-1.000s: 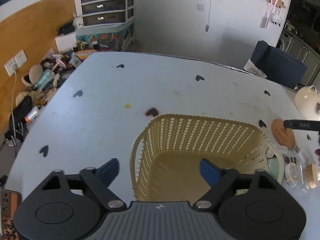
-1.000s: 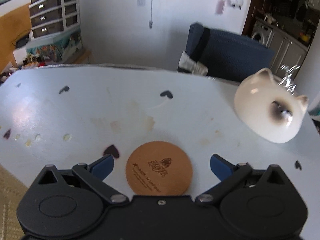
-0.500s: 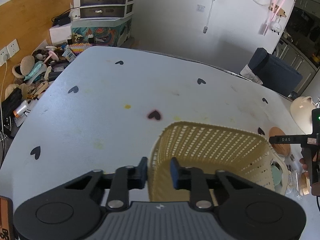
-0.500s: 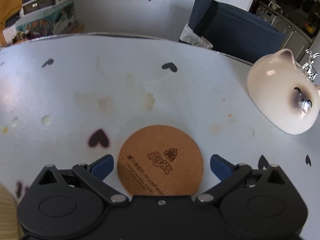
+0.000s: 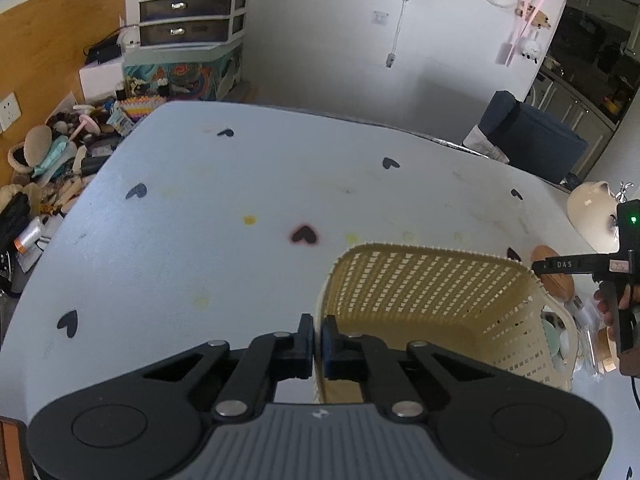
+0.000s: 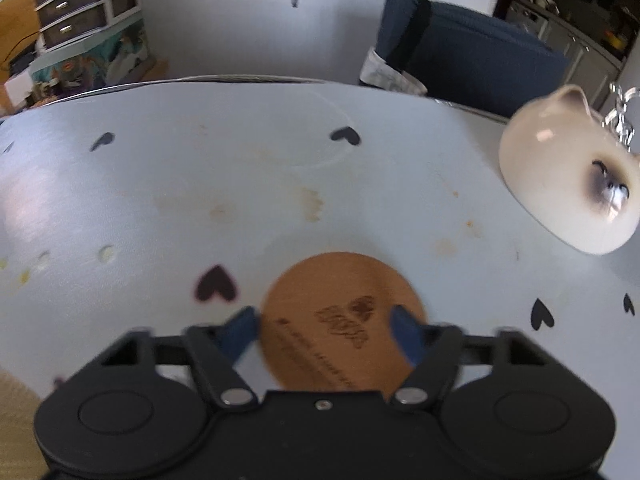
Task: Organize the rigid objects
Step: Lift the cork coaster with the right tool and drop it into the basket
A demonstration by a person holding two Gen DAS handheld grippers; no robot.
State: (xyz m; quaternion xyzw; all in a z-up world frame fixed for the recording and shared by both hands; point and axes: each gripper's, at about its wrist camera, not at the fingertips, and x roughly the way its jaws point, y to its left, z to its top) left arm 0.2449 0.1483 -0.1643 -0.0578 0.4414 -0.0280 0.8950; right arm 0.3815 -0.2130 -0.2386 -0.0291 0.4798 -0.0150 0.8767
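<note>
My left gripper (image 5: 317, 336) is shut on the left rim of the yellow plastic basket (image 5: 432, 292), which stands on the white table (image 5: 224, 216). The basket looks empty inside. My right gripper (image 6: 326, 330) is over the round cork coaster (image 6: 340, 320), its blue fingers at the coaster's left and right edges, closing in on it; the view is blurred. The coaster lies flat on the table. The right gripper also shows in the left wrist view (image 5: 560, 266), beside the basket's right side over the coaster (image 5: 554, 276).
A cream cat-shaped ceramic pot (image 6: 568, 184) sits at the table's right edge. Small jars and lids (image 5: 580, 336) lie right of the basket. A dark blue chair (image 6: 460, 56) stands behind the table. Clutter (image 5: 48, 168) lies on the floor at left.
My left gripper closed onto the basket's left rim. My right gripper moved down over the coaster and its fingers narrowed from wide open to the coaster's edges.
</note>
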